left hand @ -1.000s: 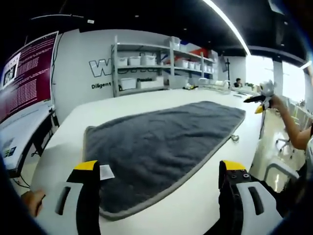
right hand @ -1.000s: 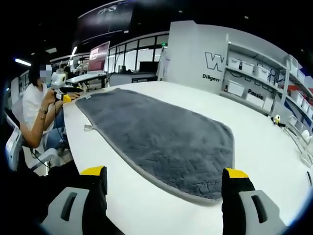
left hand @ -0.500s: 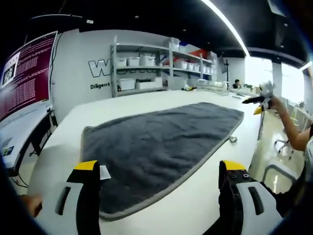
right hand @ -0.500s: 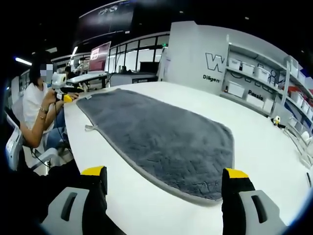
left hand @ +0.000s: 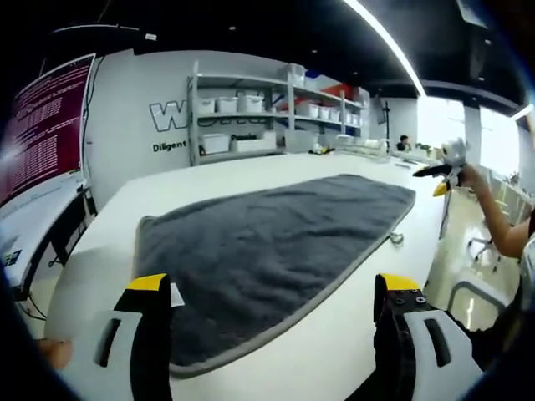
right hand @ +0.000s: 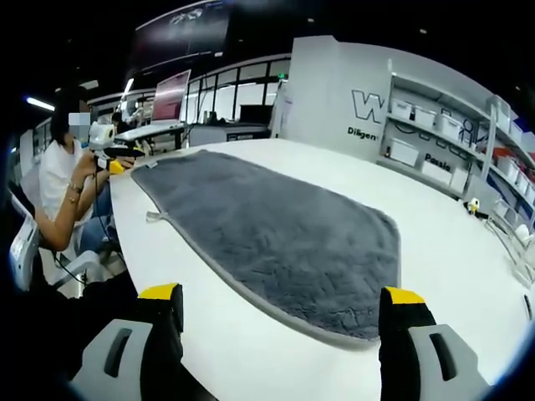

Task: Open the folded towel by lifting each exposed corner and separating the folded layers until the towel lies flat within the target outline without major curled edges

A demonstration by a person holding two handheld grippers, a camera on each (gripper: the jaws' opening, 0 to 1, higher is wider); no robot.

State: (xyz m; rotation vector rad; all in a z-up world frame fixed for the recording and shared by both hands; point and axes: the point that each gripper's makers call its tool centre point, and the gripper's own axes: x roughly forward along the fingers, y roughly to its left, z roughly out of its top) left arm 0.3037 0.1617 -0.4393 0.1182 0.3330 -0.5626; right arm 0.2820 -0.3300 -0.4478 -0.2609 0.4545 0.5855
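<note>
Shelf bins (left hand: 230,104) behind flat towel (left hand: 267,251)

The left gripper view looks from low above the counter (left hand: 251,171), near one short end of the grey towel (left hand: 267,251), along its length toward the shelving (left hand: 267,113) on the back wall. The right gripper view sits just off the towel's (right hand: 276,238) opposite end, facing back along it, with the shelving (right hand: 451,138) to its right. Both views share the towel, the counter (right hand: 334,171) and the shelving.
</note>
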